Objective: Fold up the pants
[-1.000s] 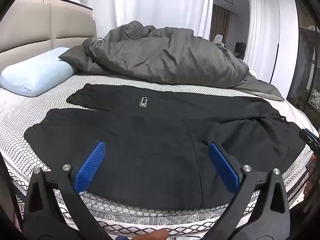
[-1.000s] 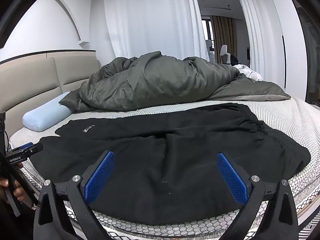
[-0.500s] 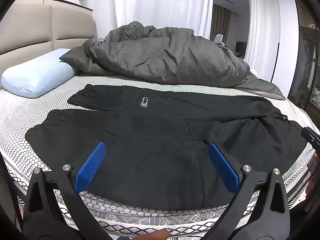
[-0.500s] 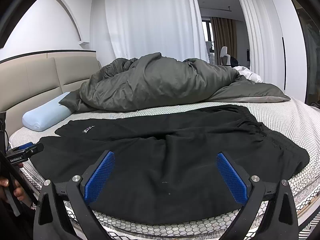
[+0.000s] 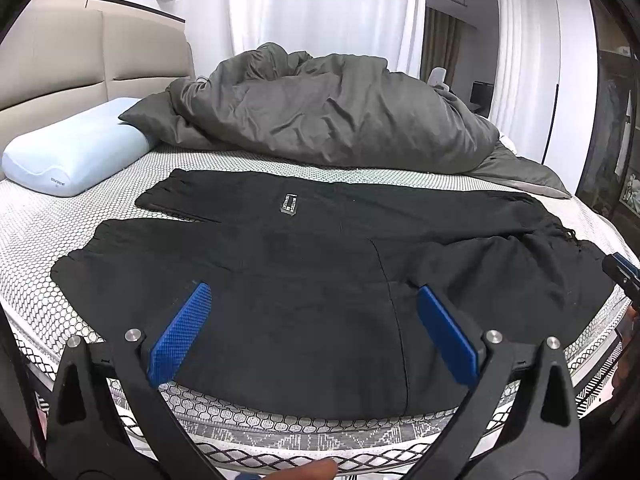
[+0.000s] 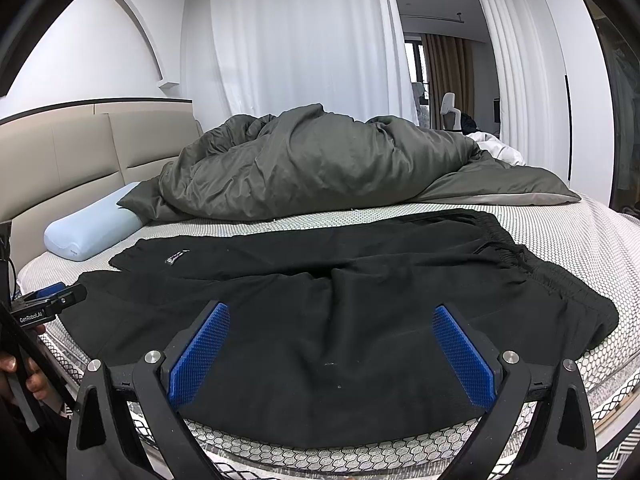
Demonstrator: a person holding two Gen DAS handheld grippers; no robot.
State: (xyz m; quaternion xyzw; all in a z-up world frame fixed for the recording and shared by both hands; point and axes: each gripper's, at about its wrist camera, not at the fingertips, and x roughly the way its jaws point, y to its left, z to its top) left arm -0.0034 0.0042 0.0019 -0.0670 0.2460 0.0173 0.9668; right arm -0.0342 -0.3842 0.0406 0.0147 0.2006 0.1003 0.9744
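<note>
Black pants (image 5: 304,280) (image 6: 320,320) lie spread flat across the near part of the bed, legs toward the left, elastic waistband (image 6: 532,268) to the right. A small label (image 5: 289,203) shows on the far leg. My left gripper (image 5: 312,332) hovers open over the near edge of the pants, nothing between its blue pads. My right gripper (image 6: 332,348) is open too, above the near hem by the seat. Each gripper's tip appears at the edge of the other's view: the right gripper (image 5: 620,272), the left gripper (image 6: 48,304).
The mattress (image 5: 48,224) has a white honeycomb cover. A crumpled dark grey duvet (image 5: 328,112) fills the far side. A pale blue pillow (image 5: 72,152) lies at the left by the beige headboard (image 5: 88,56). White curtains hang behind.
Both views have shifted slightly, the grippers drawing a little back and up from the pants. Jaws stay open and the pants have not moved.
</note>
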